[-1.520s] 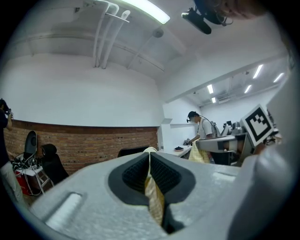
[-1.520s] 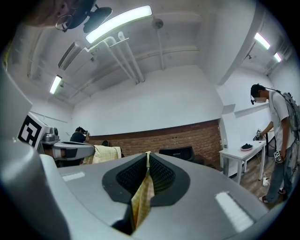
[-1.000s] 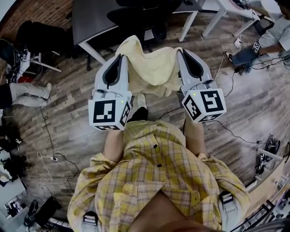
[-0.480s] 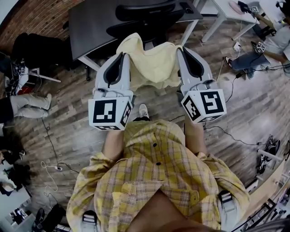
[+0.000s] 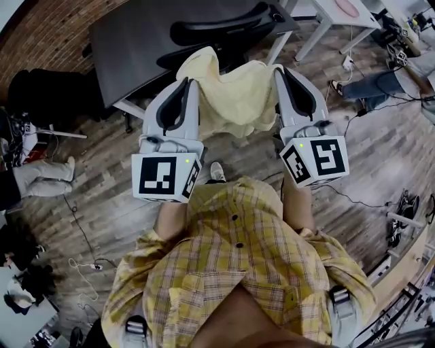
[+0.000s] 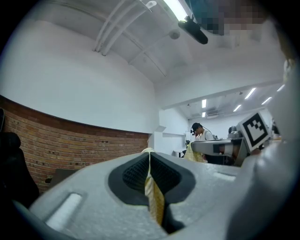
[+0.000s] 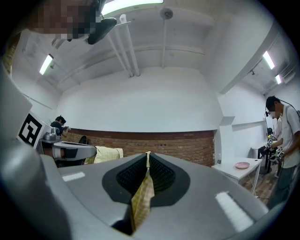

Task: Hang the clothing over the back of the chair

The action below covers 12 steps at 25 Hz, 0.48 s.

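A pale yellow garment hangs at upper centre of the head view, strung between the left gripper and right gripper. Each is clamped on a top edge. Its middle sags in soft folds, perhaps faintly checked, just below the black chair.

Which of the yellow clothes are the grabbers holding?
The plain pale-yellow clothing, pinched between the left gripper and right gripper. The checked yellow shirt is worn by the person.

Open-plan office or lab workspace, dark desk and black office chair at the head view's top, white table upper right, brick wall upper left, wood-plank floor strewn with cables, strip lights overhead
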### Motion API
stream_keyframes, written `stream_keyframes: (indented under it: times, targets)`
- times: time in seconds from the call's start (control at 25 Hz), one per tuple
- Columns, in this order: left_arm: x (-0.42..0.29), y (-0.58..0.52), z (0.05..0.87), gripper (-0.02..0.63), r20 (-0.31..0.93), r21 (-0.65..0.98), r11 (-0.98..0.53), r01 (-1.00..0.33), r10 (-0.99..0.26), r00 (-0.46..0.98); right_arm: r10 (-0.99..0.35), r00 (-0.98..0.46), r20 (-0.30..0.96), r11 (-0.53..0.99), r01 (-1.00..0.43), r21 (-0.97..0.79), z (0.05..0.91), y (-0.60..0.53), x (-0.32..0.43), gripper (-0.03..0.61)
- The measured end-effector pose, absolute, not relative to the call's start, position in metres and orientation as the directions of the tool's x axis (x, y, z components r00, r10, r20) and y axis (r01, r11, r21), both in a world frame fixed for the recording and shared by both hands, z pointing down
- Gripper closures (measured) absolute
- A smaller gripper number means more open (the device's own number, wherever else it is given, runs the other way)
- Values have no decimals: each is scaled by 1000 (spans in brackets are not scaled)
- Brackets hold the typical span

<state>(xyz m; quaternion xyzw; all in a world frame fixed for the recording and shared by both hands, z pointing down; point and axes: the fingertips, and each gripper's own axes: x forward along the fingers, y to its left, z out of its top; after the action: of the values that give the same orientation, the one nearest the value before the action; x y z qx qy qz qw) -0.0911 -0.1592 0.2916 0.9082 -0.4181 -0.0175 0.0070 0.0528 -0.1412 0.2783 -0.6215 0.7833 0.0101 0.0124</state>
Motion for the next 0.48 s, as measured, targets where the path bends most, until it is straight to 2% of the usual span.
stream_keyframes:
  times: [0.28,0.48]
  targets:
    - [-84,-189,283,606,-41,34,-675,-737,-738,673,-979,-202,-33,201,-979,15,267,-170,65,557]
    - [-69,-202,280,606,-46,23,-666,-745,-745,665,-970,-242,-25,241,-970,35,266,-187,75,557]
